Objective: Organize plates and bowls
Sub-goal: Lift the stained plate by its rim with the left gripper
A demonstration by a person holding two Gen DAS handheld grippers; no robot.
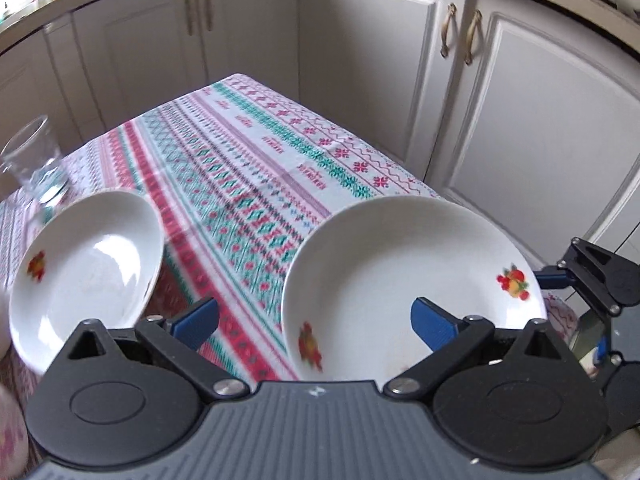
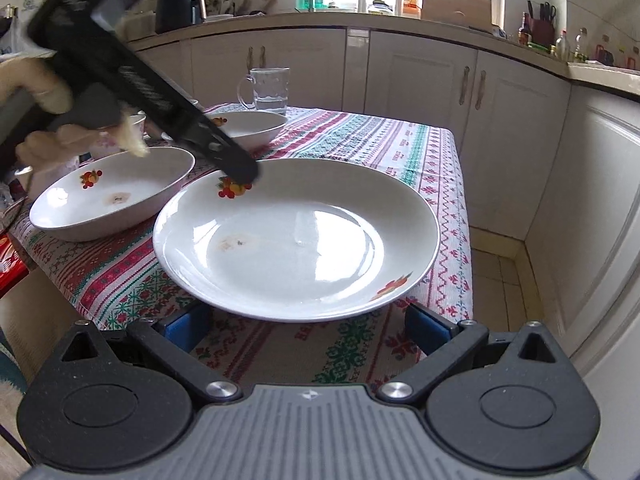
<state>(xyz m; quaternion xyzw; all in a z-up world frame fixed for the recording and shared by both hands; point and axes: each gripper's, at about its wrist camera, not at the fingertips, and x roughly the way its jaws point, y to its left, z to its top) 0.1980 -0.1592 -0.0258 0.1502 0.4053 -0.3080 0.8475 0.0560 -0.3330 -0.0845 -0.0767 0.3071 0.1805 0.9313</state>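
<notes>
Cream kitchen cabinets back a worktop [image 2: 440,184] under a patterned cloth, where the large plate [image 2: 296,236] lies just ahead of the right gripper [image 2: 308,326], fingers spread and empty, while the left gripper [image 1: 316,320], likewise released, hovers over the plate's far rim.

A large white fruit-print plate [image 2: 296,236] sits upright near two similar white bowls [image 2: 112,196] [image 2: 248,126].
</notes>
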